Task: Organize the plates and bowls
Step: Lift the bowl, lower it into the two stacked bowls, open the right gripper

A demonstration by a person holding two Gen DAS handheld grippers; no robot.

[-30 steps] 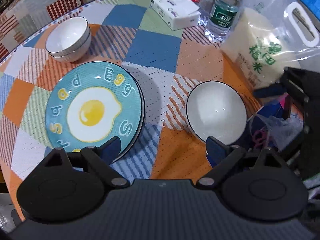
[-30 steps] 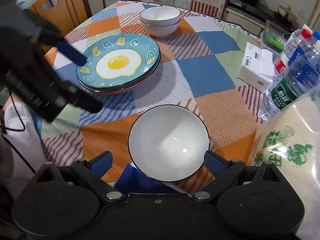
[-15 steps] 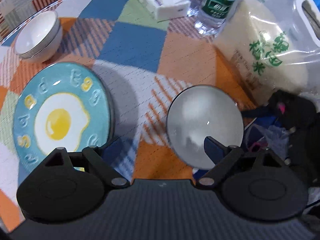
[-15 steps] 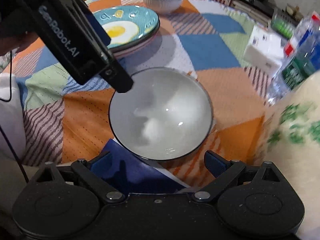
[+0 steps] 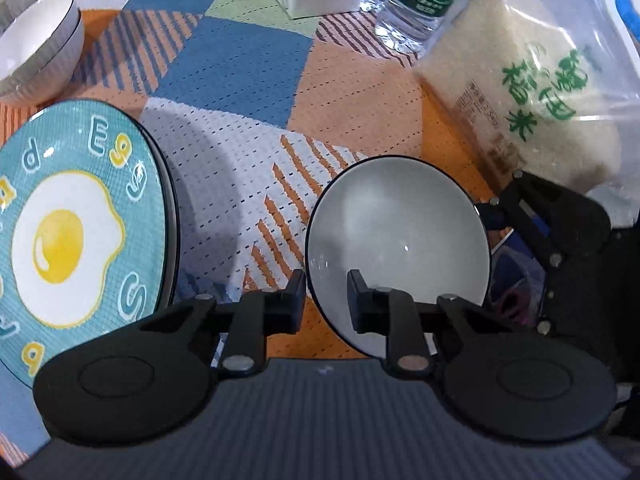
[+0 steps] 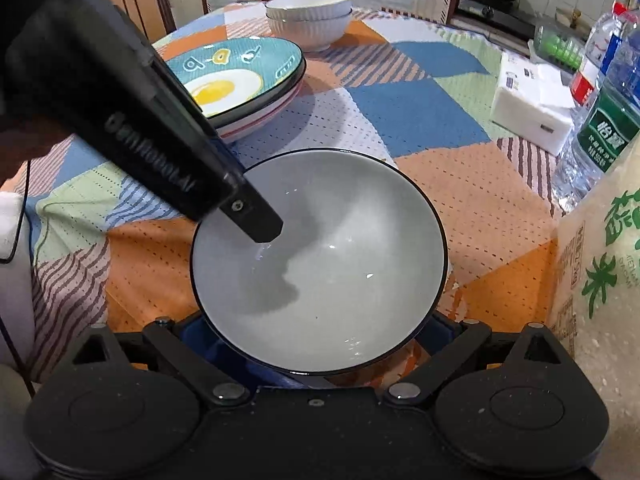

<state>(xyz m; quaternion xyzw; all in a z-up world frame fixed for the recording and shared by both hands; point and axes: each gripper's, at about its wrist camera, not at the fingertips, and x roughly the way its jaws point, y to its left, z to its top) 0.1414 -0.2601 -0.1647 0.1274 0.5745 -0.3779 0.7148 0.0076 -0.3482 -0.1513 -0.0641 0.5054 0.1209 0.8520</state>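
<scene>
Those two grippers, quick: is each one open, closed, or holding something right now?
Left gripper: jaws closing on the rim of the white bowl, one finger inside, one outside.
Right gripper: open, fingers either side of the same bowl, holding nothing.

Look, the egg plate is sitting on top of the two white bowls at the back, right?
Not quite. The egg plate sits on top of other plates, not on bowls; the right wrist view shows their rims stacked under it. The two white bowls are nested in their own stack behind it, at the back of the table.
</scene>
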